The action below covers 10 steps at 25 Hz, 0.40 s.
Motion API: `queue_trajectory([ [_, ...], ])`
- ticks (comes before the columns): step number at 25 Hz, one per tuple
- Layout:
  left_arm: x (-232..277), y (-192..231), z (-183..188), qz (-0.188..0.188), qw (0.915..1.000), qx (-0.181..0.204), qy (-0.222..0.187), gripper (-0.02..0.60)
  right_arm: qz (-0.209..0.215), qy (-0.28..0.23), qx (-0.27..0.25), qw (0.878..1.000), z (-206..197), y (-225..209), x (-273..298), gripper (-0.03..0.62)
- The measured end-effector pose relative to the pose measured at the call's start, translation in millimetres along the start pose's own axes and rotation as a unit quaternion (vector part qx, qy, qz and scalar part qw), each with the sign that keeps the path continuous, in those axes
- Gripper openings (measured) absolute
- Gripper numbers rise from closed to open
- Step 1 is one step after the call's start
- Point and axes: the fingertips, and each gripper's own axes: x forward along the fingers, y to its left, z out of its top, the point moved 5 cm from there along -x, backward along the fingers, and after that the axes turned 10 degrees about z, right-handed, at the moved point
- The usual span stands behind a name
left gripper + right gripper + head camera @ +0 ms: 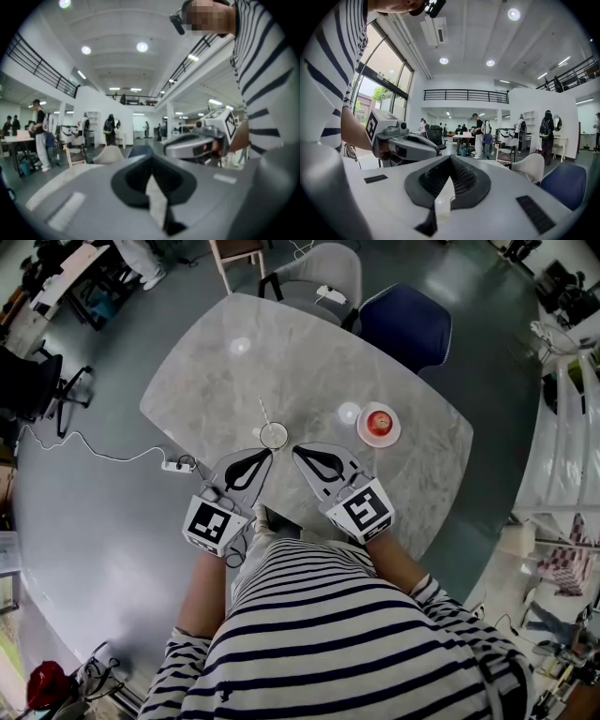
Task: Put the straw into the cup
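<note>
Shirt [347, 643], closed grippers [270, 453] [295, 450], cup [274, 435] near table [309, 362] edge

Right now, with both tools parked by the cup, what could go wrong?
1. The cup sits just ahead of the shut left tool. A forward nudge could tip it, and the thin straw, which seems to lean in it, could fall out.
2. The right tool, also shut, has its tip close to the left one. Moving both at once might knock them together beside the cup.
</note>
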Motion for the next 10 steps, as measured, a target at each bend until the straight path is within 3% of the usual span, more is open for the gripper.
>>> queue_trajectory([
  [10, 8.4, -4.8, 0.1, 0.002, 1.0, 0.004, 0.002, 0.008, 0.0, -0.002, 0.0, 1.0, -3.2, -6.3, -5.5, 0.005],
])
